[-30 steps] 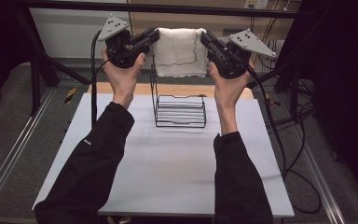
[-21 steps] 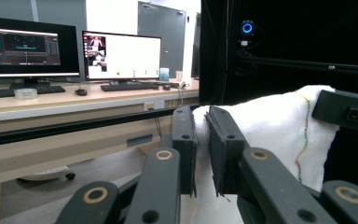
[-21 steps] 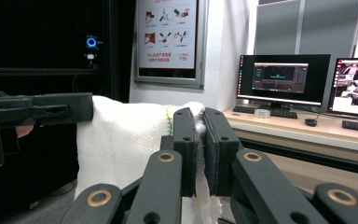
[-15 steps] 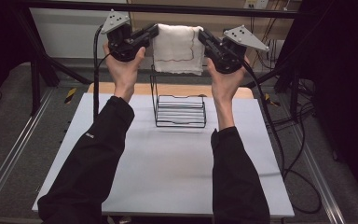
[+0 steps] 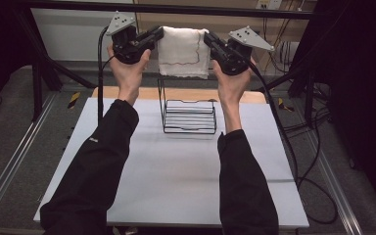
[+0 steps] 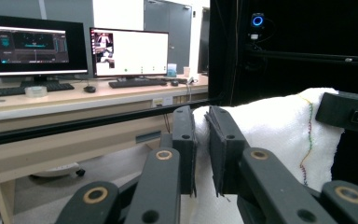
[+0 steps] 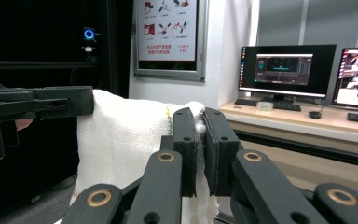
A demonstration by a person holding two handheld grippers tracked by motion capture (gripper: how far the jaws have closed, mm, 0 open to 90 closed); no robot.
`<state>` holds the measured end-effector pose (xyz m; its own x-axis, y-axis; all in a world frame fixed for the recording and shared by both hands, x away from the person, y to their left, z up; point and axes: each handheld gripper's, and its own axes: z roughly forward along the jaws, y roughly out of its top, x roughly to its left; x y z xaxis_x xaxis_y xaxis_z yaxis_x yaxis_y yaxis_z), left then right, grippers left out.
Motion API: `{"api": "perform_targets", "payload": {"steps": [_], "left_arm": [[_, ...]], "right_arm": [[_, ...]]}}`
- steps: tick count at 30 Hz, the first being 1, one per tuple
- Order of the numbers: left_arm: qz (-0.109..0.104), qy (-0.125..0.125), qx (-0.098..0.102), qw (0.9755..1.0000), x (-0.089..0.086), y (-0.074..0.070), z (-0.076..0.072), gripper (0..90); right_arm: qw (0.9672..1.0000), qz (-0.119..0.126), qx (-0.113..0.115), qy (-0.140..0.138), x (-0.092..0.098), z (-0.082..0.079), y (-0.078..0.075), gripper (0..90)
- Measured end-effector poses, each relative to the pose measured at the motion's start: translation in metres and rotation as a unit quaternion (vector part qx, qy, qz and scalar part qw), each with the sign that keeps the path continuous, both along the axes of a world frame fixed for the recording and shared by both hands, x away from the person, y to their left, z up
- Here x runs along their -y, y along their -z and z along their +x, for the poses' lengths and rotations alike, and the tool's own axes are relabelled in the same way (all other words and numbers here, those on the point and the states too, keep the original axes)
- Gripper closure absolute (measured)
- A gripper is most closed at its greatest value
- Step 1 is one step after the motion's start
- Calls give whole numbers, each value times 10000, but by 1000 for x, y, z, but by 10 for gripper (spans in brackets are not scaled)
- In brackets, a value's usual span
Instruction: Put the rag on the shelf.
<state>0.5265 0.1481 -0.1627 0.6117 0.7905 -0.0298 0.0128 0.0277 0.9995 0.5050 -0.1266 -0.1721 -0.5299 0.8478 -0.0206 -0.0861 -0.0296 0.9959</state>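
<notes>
Hiding the wire rack's (image 5: 189, 116) top, the towel (image 5: 183, 51) hangs.

Table (image 5: 176, 186) is covered w/ a plain white sheet, set on a wooden top whose edge is seen along the far side. One black wire rack (image 5: 189, 116) is stood directly on it, approx centred toward the far edge, upright, w/ its tall wire back at the far side. Rest of the white surface is left bare.
</notes>
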Motion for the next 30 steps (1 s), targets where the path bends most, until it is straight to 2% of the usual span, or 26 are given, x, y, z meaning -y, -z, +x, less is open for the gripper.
{"api": "perform_targets", "payload": {"steps": [6,17,24,30], "left_arm": [[-7,-23,-93,10000,-6,8,2,813],[131,-43,-125,9998,-7,17,4,813],[250,-18,-170,9995,1,24,6,813],[275,44,-197,9994,10,27,8,813]], "right_arm": [[9999,-53,-84,-33,-6,6,6,845],[9997,-114,-235,-21,-8,14,15,845],[9994,-81,-326,5,-1,17,24,845],[9993,-104,-347,72,7,17,24,845]]}}
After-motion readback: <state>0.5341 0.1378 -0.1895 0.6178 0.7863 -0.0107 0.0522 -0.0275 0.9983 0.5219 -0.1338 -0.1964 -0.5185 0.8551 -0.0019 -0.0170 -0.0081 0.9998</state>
